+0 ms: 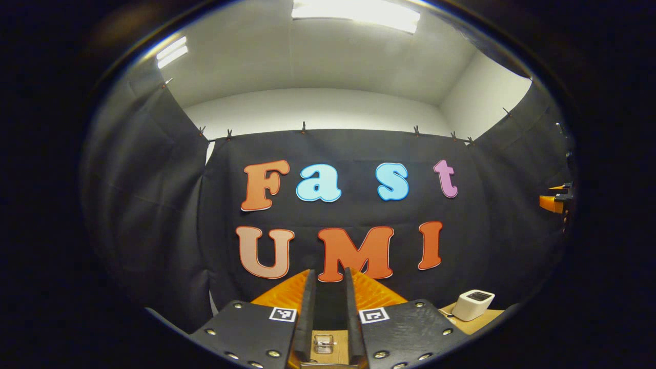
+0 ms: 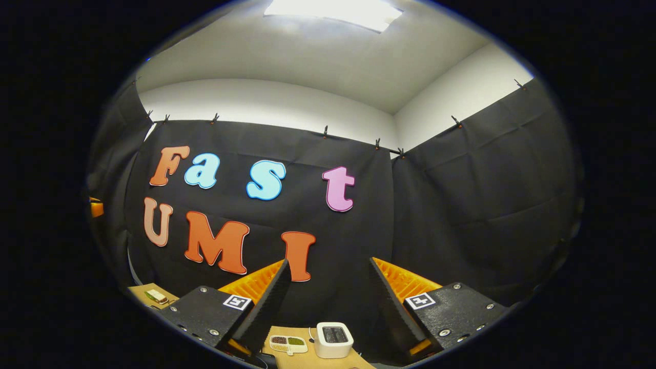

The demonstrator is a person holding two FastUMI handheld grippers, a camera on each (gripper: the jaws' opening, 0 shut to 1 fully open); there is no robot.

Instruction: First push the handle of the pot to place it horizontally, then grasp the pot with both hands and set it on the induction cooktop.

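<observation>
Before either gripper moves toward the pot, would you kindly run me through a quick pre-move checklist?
1. Pot located: cannot tell.
2. Induction cooktop located: cannot tell.
3. Left gripper empty: ok, its fingers stand close together with a narrow gap and nothing between them.
4. Right gripper open and empty: ok.
5. Nearby clutter noted: ok, a white toaster and a small divided dish sit on the table.
6. Grippers aimed at the table: not ok, both point at the booth wall.

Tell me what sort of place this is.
Most likely a small recording booth set up for household tasks: black cloth is clipped up as walls below a white ceiling with a light panel, and a wooden table carries a white toaster-like appliance.
</observation>
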